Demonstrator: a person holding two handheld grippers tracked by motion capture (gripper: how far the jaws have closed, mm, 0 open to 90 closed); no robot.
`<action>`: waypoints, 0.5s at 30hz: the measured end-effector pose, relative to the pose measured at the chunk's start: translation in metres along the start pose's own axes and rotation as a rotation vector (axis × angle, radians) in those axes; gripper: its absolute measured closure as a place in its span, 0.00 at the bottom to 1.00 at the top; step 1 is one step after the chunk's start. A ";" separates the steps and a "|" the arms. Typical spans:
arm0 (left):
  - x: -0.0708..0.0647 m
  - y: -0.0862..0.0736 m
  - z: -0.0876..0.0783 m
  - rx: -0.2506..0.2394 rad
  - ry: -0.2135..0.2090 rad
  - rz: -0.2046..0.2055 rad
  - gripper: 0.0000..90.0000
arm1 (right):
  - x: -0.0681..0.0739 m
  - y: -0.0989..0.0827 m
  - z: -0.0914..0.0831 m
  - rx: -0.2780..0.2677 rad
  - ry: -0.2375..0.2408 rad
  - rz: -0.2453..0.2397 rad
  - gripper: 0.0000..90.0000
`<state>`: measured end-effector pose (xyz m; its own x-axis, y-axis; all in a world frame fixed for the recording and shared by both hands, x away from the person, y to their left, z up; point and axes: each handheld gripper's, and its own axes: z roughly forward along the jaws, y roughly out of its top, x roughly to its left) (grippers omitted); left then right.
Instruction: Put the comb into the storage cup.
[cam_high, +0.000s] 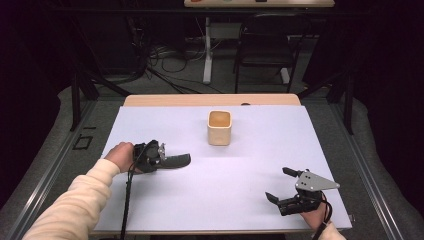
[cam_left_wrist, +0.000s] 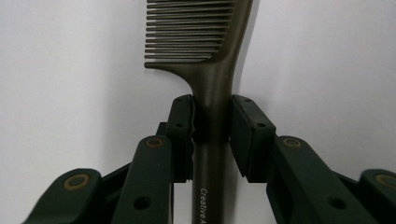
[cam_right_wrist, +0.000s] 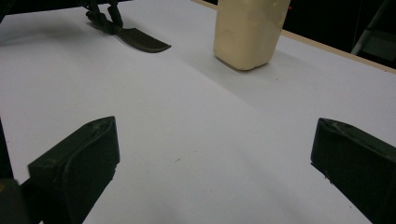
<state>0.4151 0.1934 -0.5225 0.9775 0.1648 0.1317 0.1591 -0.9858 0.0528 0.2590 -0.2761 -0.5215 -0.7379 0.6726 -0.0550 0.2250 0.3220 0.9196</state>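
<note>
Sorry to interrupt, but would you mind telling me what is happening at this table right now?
A person is working at a white-covered table with a handheld claw in each hand. The left claw is closed on the handle of a dark comb, low over the table's left side, with the toothed end pointing toward the middle. The right claw is open and holds nothing, near the front right corner. A cream cup stands upright and untouched toward the back of the table, apart from both claws.

I see a dark comb (cam_left_wrist: 212, 70) lying flat on the white table, handle pinched in my left gripper (cam_high: 161, 158), well left of an upright cream cup (cam_high: 219, 128).
</note>
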 end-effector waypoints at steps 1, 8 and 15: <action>0.000 0.000 0.000 0.002 0.000 0.004 0.79 | 0.000 0.000 0.000 0.000 0.000 0.002 0.01; -0.001 0.001 -0.002 0.027 0.018 0.024 0.80 | 0.000 0.000 0.000 0.000 0.000 0.004 0.01; -0.002 -0.005 -0.007 -0.037 0.027 -0.005 0.80 | 0.000 0.000 0.000 0.000 -0.001 0.002 0.01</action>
<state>0.4113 0.1985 -0.5162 0.9726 0.1708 0.1579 0.1581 -0.9833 0.0899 0.2590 -0.2761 -0.5215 -0.7370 0.6738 -0.0533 0.2264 0.3203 0.9199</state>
